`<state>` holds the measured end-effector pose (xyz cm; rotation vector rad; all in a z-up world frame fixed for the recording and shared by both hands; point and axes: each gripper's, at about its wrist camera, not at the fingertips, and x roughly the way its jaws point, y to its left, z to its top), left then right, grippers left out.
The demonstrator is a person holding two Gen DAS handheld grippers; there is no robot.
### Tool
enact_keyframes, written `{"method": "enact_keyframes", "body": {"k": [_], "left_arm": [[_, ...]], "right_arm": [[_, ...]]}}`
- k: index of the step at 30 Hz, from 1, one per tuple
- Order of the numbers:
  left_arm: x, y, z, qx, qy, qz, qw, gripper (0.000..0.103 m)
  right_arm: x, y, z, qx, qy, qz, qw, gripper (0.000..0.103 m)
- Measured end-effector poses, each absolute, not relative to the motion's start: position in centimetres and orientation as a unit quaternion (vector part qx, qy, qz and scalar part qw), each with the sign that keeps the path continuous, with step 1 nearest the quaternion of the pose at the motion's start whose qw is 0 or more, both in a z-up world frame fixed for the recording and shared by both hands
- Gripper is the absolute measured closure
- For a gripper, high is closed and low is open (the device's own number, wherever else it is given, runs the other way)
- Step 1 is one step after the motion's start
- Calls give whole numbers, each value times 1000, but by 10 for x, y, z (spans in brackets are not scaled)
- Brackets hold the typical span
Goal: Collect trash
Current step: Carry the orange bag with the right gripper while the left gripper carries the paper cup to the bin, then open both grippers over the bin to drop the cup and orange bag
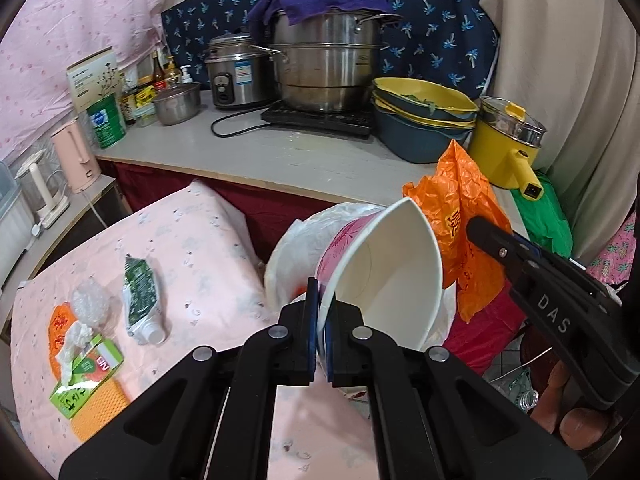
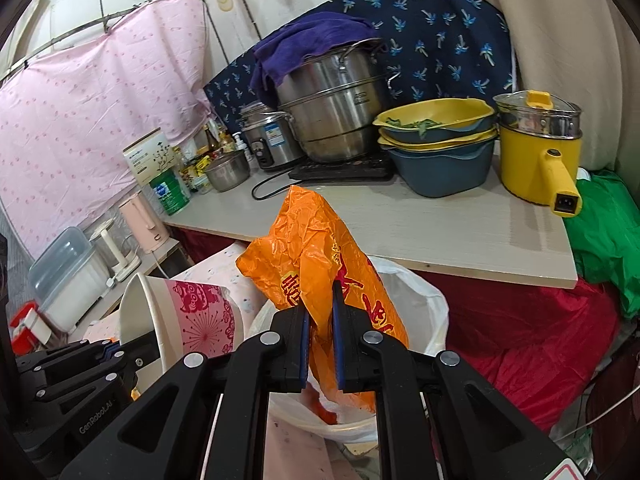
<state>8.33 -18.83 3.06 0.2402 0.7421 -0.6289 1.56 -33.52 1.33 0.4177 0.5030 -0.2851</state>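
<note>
Pinching the rim of a tilted paper cup (image 1: 380, 264), the left gripper (image 1: 319, 308) angles downward, its fingers closed tight on the thin wall. Just beside it, the right gripper (image 2: 320, 308) also slopes down, its pads clamped on a crumpled orange plastic bag (image 2: 320, 256). Both hang over a white-lined trash bin (image 2: 420, 304). Beyond, a countertop (image 2: 420, 224) carries a steel steamer pot (image 2: 332, 108).
</note>
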Motion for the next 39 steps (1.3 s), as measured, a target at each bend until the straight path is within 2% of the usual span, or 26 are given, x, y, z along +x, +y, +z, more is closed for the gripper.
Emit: {"method": "enact_keyframes", "body": {"k": [9,11,13,15,23,25,28,31,34,39], "left_arm": [[89,-218,20,125,360,-321,867,97],[90,-222,19,129,358,-318,868,91],[92,-223,19,125,355,-317,871,75],[93,-222,21,120,350,-314,874,66],[101,-218,20,117,351,-299,880,61],[104,-214,18,115,353,-291,882,57],[107,-207,16,109,355,-281,885,53],[111,-200,15,106,357,-272,887,52],[114,-191,16,98,358,-262,891,45],[115,-177,18,87,357,-254,895,45]], "right_arm": [[10,-354,9,214,245,-158,932,94],[12,-356,8,215,247,-159,932,94],[13,-357,7,216,247,-159,931,94],[14,-357,6,216,248,-158,931,94],[30,-352,4,213,253,-146,932,94],[37,-350,4,210,254,-141,934,91],[47,-347,2,205,256,-138,935,81],[52,-341,5,199,255,-135,937,76],[52,-336,8,196,250,-132,939,64],[54,-325,15,188,249,-126,942,63]]}}
